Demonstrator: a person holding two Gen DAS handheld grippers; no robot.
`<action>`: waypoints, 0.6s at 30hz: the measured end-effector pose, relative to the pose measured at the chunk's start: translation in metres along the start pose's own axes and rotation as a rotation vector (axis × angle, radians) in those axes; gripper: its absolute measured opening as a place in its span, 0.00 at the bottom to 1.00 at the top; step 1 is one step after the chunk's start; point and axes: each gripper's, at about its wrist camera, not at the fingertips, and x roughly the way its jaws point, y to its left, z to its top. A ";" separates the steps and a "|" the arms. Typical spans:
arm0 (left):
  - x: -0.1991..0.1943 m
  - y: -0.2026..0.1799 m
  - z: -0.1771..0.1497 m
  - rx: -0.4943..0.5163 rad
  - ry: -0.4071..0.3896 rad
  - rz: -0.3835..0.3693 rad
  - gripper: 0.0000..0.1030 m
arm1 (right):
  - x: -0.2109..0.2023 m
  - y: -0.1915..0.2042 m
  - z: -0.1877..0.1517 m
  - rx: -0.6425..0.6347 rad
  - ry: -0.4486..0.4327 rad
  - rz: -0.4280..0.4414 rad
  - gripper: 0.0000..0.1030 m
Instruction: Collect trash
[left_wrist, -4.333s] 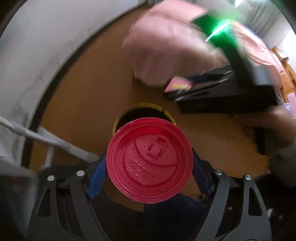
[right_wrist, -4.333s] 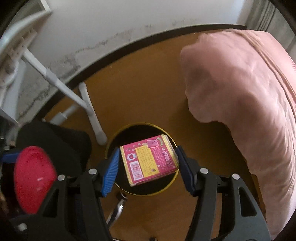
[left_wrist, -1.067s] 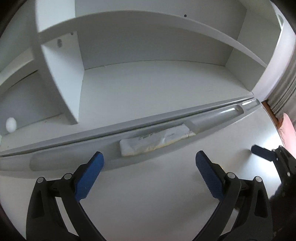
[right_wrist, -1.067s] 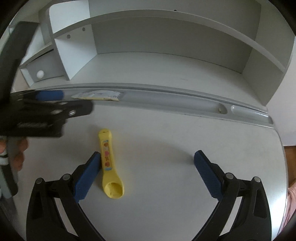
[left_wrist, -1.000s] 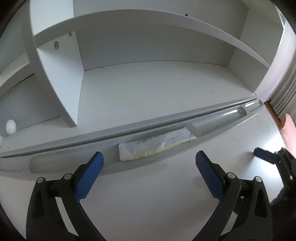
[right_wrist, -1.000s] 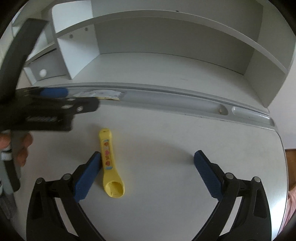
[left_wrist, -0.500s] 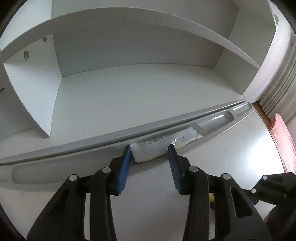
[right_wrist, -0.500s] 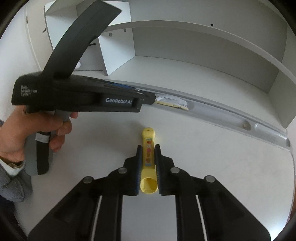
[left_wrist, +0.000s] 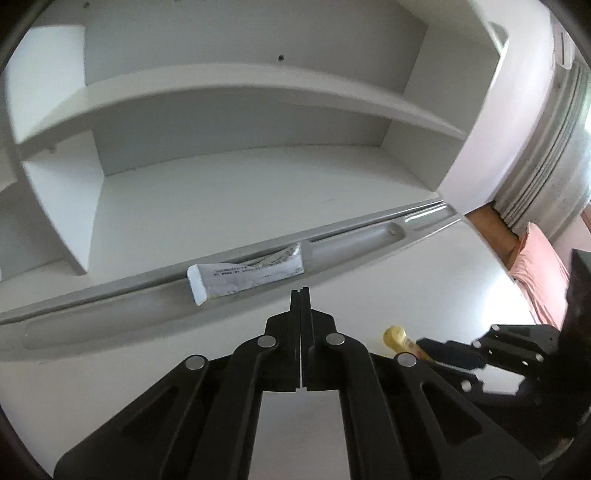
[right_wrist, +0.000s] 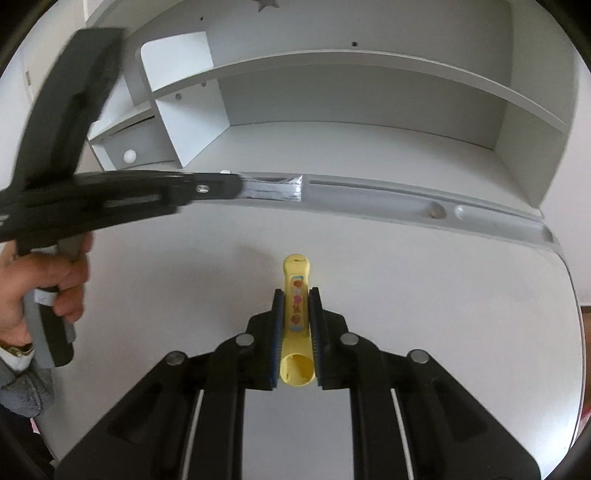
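A flat white printed wrapper lies in the desk's pen groove, its right end against the groove's divider. My left gripper is shut just in front of the wrapper. I see nothing between its jaws. In the right wrist view the left gripper reaches in from the left, and its tip overlaps the wrapper. My right gripper is shut on a yellow plastic tube, which points away from me with its open end toward the camera. The same tube shows low on the right in the left wrist view.
The white desk carries a white shelf unit behind the groove. A small brown bit sits in the groove at right. A hand holds the left gripper. Pink bedding and a curtain lie past the desk's right edge.
Both grippers went from wide open to shut. The right closed on the yellow tube. The left closed near the wrapper, which stays in the groove. Both views have shifted.
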 end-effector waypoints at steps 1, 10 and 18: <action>-0.007 -0.001 -0.002 0.010 -0.009 0.013 0.00 | -0.004 -0.001 -0.004 -0.001 -0.001 -0.008 0.13; 0.007 0.020 -0.004 0.010 0.066 0.201 0.68 | -0.011 -0.006 -0.011 0.043 -0.006 -0.020 0.13; 0.042 0.030 0.009 -0.108 0.080 0.212 0.71 | -0.002 -0.011 -0.008 0.061 0.006 0.012 0.13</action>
